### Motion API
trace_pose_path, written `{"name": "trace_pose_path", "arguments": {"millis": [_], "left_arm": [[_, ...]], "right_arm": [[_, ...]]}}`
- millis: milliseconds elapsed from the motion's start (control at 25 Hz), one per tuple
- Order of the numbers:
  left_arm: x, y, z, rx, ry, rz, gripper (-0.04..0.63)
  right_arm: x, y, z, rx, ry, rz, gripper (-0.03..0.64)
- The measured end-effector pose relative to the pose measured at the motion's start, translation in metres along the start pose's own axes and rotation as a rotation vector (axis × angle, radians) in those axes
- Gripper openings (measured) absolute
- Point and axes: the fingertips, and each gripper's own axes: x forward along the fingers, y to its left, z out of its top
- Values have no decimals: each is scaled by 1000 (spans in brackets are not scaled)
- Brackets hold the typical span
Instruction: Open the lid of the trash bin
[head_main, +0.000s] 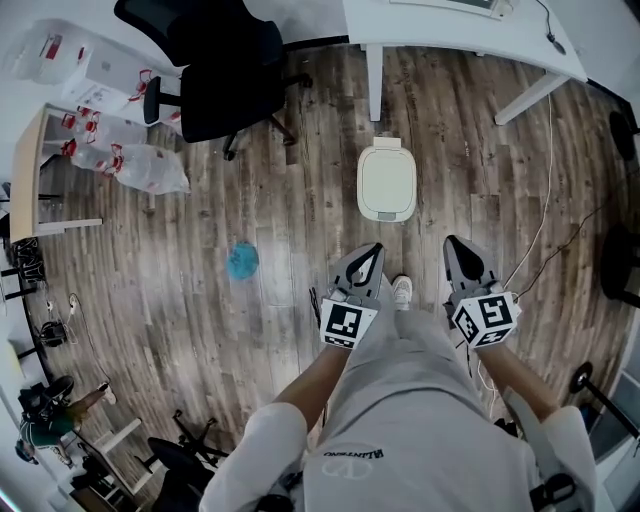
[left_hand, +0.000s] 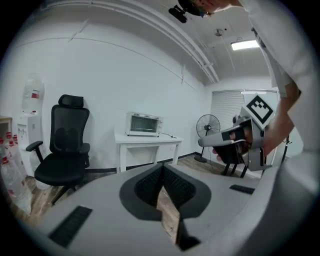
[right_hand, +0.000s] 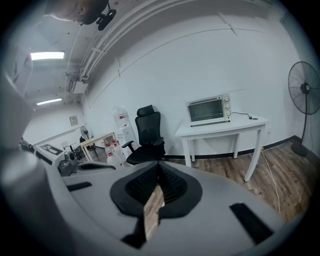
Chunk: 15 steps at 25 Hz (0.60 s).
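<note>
**Step in hand:** approach, not yet begun in earnest. The person stands upright with both tools held at waist height, low in the centre of the head view. Neither is near the bin.

**Left gripper** (head_main: 373, 250): its own view (left_hand: 161, 170) shows the jaws drawn together at the tips. Only a narrow slit of wooden floor shows behind them, and nothing is between them.

**Right gripper** (head_main: 454, 243): its own view (right_hand: 159, 168) shows the same, tips meeting and nothing held.

**Trash bin** (head_main: 386, 182): it stands on the wooden floor (head_main: 300, 200) in the upper centre of the head view. It is just below the leg of the white table (head_main: 450, 30) and well apart from both tools. It is cream-coloured, a rounded rectangle seen from above. The lid lies flat and shut, and a small tab shows at the edge nearest the table. Whether that tab is a hinge or a handle cannot be told.

**Next move, as judged:** step forward and lower one tool to the lid's free edge, then part the jaws to catch the rim or hook under it and lift. A light bin may slide or tip if the lift is off-centre.

**Other items:** a shoe (head_main: 402, 291) shows between the tools, and a blue object (head_main: 242, 260) lies on the floor at centre left.
</note>
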Motion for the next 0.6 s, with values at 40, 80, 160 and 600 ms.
{"name": "trace_pose_path", "arguments": {"millis": [40,80,160,600], "left_arm": [[8,7,-8,2,14,-8,-3],[16,13,-16,0,31,-16,-3],[32,28,-30,-12,62,-26,-3],[102,74,-119,-105,211,-46,-3]], "right_arm": [[11,0,1,-1,5,-2,17],[23,0,0,0,12,-4,17],[45,-2,-3,4,30,-10,17],[134,-18,-80,96,207,-38,17]]}}
